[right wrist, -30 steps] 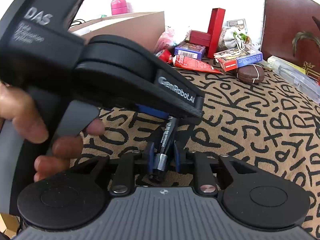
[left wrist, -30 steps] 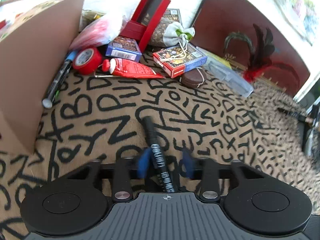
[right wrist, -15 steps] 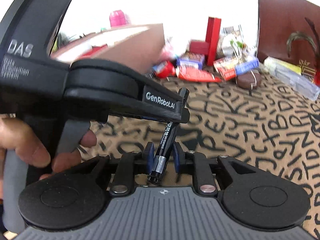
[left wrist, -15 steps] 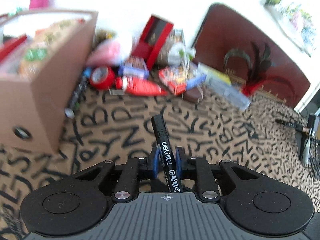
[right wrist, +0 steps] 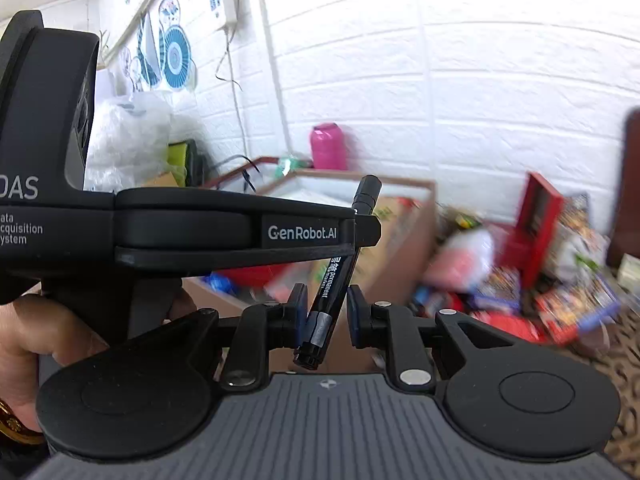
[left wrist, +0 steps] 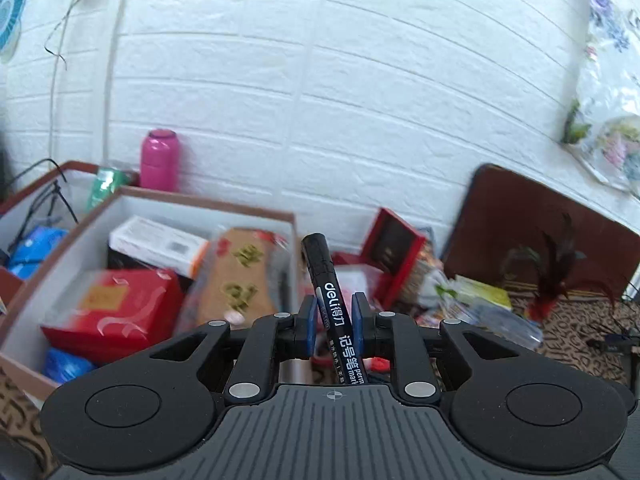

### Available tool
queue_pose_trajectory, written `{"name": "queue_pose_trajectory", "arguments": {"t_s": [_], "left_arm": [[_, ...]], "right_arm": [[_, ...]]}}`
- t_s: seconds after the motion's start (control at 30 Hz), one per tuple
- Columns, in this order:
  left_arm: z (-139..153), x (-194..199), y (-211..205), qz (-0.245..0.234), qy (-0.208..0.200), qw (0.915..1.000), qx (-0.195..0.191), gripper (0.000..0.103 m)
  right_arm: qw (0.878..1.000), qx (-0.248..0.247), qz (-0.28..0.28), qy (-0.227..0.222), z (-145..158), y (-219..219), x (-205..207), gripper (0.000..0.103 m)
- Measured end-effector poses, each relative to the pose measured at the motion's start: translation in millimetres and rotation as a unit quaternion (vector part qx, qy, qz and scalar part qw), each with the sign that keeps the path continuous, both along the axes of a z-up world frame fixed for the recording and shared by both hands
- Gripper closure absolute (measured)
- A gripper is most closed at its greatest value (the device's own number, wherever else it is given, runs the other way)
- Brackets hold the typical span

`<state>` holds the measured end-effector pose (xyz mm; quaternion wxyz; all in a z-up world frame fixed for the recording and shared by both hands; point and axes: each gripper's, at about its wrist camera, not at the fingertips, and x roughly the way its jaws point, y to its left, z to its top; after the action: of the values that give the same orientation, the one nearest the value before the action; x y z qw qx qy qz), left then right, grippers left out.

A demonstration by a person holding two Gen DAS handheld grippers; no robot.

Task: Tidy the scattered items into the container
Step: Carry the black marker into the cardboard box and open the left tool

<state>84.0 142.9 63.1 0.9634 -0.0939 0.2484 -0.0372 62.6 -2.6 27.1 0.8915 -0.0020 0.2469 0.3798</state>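
A black marker [left wrist: 329, 300] is held clamped in the left claw [left wrist: 333, 322], the right claw [right wrist: 323, 316] parted around its tail, and must next be carried to the box [left wrist: 72, 240] at ten o'clock and released.

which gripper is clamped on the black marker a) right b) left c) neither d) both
b, the left gripper has both pads pressed on the marker, while the right gripper stands open around its lower end.
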Motion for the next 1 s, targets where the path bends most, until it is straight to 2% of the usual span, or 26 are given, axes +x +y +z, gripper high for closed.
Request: {"name": "queue_pose_trajectory", "arguments": {"t_s": [0.27, 0.33, 0.37, 0.4, 0.43, 0.47, 0.57, 0.67, 0.83, 1.0], "left_arm": [[-18, 48, 43, 0.012, 0.016, 0.9998, -0.007, 0.087], [-26, 57, 49, 0.007, 0.028, 0.9995, -0.012, 0.046], [-29, 58, 51, 0.013, 0.035, 0.9992, -0.013, 0.031], [-31, 55, 53, 0.029, 0.033, 0.9990, -0.011, 0.010], [-33, 48, 54, 0.050, 0.019, 0.9986, -0.005, 0.002], [-33, 41, 55, 0.063, 0.003, 0.9980, 0.002, 0.002], [-33, 25, 55, 0.048, -0.015, 0.9986, 0.013, 0.001], [-36, 11, 51, 0.056, -0.008, 0.9982, 0.021, 0.000], [-36, -20, 47, 0.059, -0.004, 0.9977, 0.035, 0.000], [-27, -55, 44, 0.064, 0.007, 0.9958, 0.065, 0.000]], "right_arm": [[0.999, 0.012, 0.000, 0.033, -18, 43, 51, 0.080], [0.999, 0.007, 0.003, 0.037, -23, 49, 59, 0.078], [0.999, 0.001, 0.000, 0.037, -25, 50, 62, 0.059], [0.999, -0.003, -0.009, 0.033, -26, 49, 61, 0.025], [1.000, 0.001, -0.022, 0.020, -27, 46, 57, 0.016], [0.999, 0.005, -0.031, 0.004, -26, 42, 52, 0.015], [0.999, -0.002, -0.036, -0.011, -25, 34, 44, 0.014], [0.999, -0.003, -0.043, 0.004, -28, 27, 38, 0.003], [0.998, -0.014, -0.044, 0.033, -34, 18, 24, 0.000], [0.998, -0.026, -0.043, 0.032, -28, 9, 2, 0.000]]}}
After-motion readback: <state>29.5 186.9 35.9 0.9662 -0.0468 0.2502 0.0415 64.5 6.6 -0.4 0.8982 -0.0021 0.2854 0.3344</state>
